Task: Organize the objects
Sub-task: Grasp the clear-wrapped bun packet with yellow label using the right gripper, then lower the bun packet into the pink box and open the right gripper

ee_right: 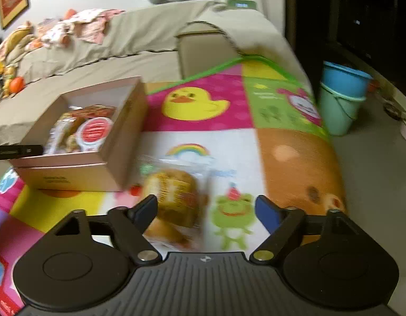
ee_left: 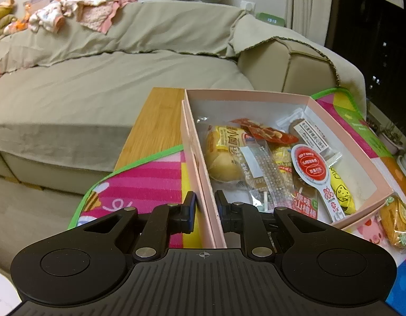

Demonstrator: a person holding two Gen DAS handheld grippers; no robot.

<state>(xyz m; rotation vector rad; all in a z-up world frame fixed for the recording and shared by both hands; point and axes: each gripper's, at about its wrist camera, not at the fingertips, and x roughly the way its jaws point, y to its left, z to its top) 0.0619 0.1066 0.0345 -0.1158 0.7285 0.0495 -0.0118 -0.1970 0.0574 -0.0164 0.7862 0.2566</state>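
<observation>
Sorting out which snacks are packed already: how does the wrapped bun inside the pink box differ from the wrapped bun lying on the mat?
The bun in the pink box is packed, wedged among other snacks against the box's left wall; the bun on the mat lies outside the box, alone. The right tool stands open around the mat bun; no tool is at the boxed one. Both are golden, in clear printed wrappers.

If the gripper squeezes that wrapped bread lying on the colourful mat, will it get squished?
Probably, a bit. The golden bun in its clear crinkly wrapper looks puffy and soft, so hard pinching would likely dent it. The shiny plastic may slip between the open right gripper fingers. It looks light for its size and lies flat, so it should not roll.
</observation>
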